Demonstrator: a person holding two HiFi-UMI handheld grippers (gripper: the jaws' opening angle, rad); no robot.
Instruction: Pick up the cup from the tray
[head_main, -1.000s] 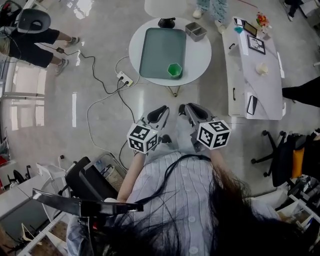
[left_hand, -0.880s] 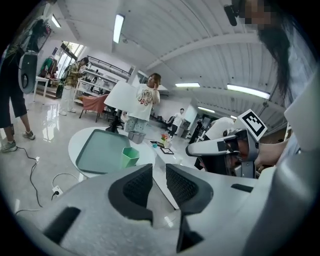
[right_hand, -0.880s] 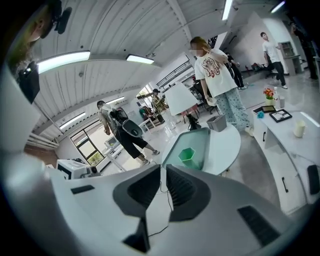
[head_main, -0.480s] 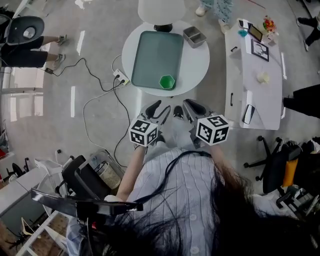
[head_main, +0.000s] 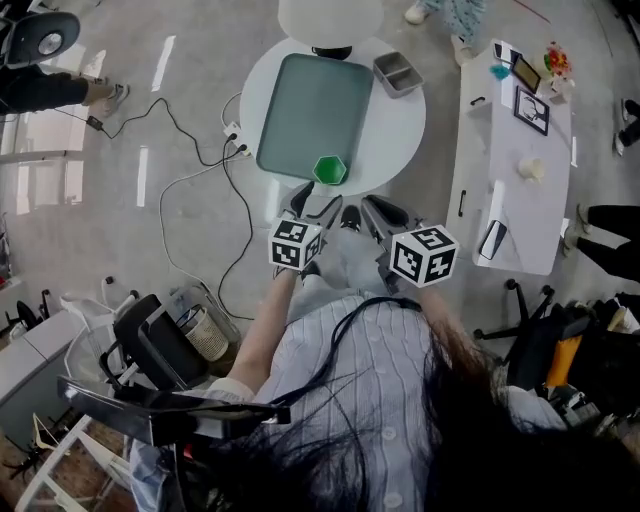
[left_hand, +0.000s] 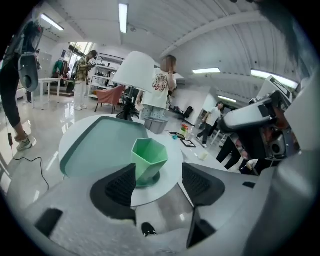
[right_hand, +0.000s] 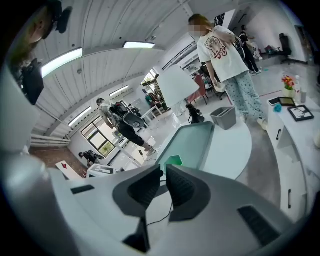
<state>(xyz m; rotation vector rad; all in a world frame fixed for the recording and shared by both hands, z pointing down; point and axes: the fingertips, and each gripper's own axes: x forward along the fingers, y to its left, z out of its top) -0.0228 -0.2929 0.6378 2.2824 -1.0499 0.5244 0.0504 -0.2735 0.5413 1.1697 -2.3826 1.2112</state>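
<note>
Near edge of tray (head_main: 300, 100): green cup (head_main: 329, 170) upright; left gripper (head_main: 316, 203) just short of it, jaws opening, not touching; right gripper (head_main: 383, 212) jaws together, empty.

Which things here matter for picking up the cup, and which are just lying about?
For the job: green cup, tray, left tool (jaws opening, cup ahead, not yet between them).
Lying about: grey bin, power strip, picture frame.
</note>
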